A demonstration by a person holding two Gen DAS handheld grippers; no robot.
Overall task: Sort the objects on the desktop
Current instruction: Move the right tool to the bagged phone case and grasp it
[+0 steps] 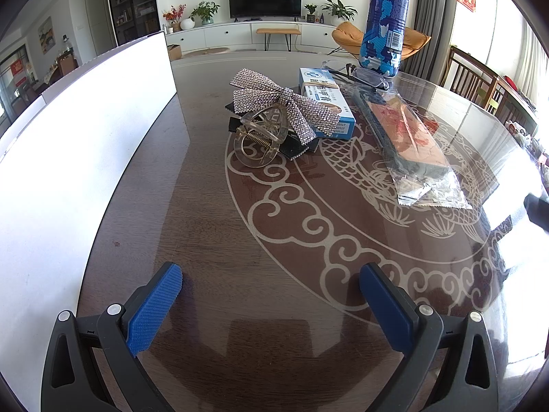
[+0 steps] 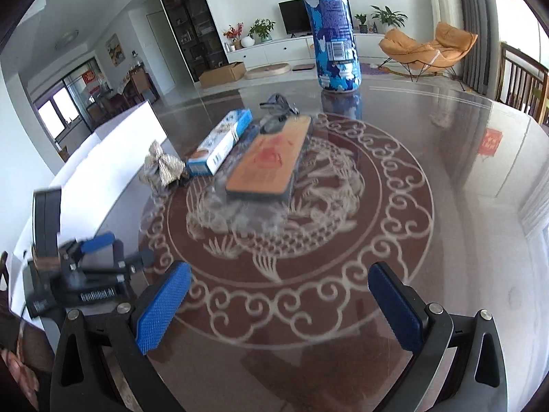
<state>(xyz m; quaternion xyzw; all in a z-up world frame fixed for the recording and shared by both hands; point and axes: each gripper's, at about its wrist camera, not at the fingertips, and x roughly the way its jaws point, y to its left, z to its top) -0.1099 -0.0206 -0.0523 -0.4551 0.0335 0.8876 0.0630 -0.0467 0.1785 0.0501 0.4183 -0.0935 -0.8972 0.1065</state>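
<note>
From my right wrist view, the left gripper (image 2: 103, 257) and the wrapped bar (image 2: 269, 161) are motion-blurred. The camouflage bottle (image 1: 386, 20) is cut off at the top edge. I cannot read the blue box (image 1: 326, 103) lettering, partly hidden behind the rhinestone bow (image 1: 278, 103).

Bright daylight is reflected as glare on the table (image 2: 480, 185) (right side); edges are bent, the right view blurred.
</note>
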